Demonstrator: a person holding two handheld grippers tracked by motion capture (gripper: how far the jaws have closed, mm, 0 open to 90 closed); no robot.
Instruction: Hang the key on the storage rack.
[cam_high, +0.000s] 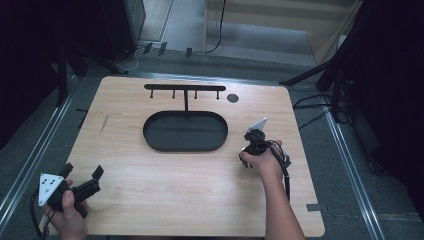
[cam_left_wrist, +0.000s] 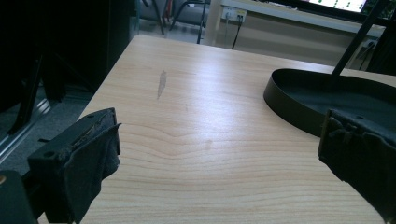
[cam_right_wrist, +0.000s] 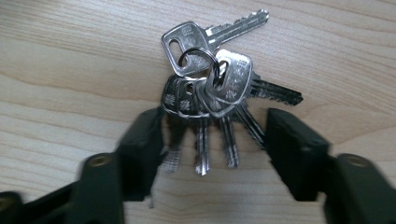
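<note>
On the right side of the pale wooden table (cam_high: 165, 185), the right gripper (cam_right_wrist: 212, 140) points down at a bunch of silver metal keys on a steel ring (cam_right_wrist: 212, 88), which lies flat on the wood. Its two black jaws stand apart, one on each side of the fanned key blades, with the blades between them but the pads not pressing on anything, so the bunch is not gripped. Near the table's front left corner the left gripper (cam_high: 82, 182) rests in the person's hand, its jaws wide apart with bare wood between them and nothing near its pads. Toward the far middle of the table sits a black oval metal tray (cam_high: 150, 135), with a thin black post rising from its back edge to a crossbar with small hanging pegs (cam_high: 185, 88) (it looks like a key stand, the likely place for the bunch). Judging by how things lie, the work is at its start: the keys are on the table, well apart from the tray, and no peg carries anything. What is left seems to be closing on the bunch, lifting it, carrying it across and hanging the ring on a peg or setting it in the tray.
</note>
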